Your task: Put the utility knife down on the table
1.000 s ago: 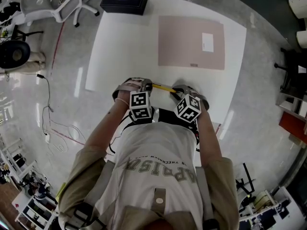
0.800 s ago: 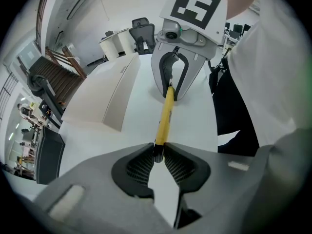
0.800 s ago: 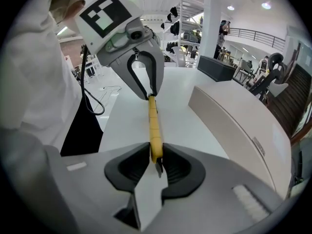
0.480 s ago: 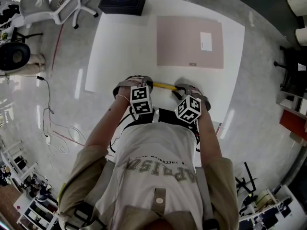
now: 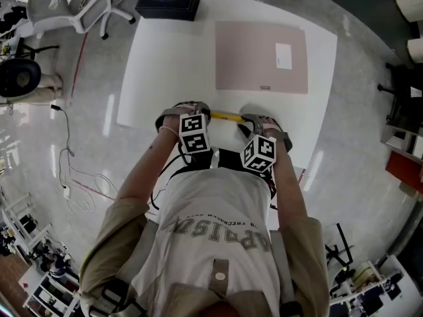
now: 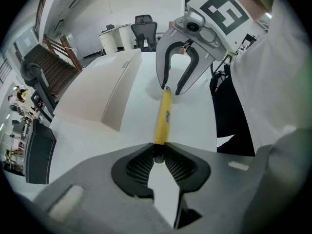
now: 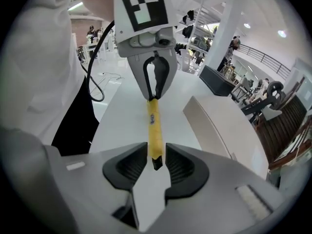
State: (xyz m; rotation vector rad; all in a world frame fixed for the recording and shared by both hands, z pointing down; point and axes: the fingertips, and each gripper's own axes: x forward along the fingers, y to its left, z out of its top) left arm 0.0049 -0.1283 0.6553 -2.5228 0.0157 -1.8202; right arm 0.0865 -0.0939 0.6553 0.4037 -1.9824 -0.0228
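A yellow utility knife (image 5: pixel 227 117) lies level just over the white table (image 5: pixel 165 58), near its front edge, stretched between my two grippers. My left gripper (image 6: pixel 158 155) is shut on the knife's (image 6: pixel 163 116) dark end, pads pressed on both sides; in the head view the left gripper (image 5: pixel 205 116) is at the knife's left end. My right gripper (image 7: pixel 156 161) has just been opening. The other end of the knife (image 7: pixel 154 126) still sits between its jaws, with thin gaps at the pads. From the head, the right gripper (image 5: pixel 248 121) is at the knife's right end.
A pinkish mat (image 5: pixel 261 58) with a small white card (image 5: pixel 285 57) lies on the far half of the table. A black box (image 5: pixel 167 0) stands at the far left corner, and an office chair (image 5: pixel 66 5) is beyond it. The person's torso is close behind the front edge.
The right gripper's marker cube has rolled and sunk slightly. The knife has levelled out a little but stays in place between the two grippers. The left gripper barely moved.
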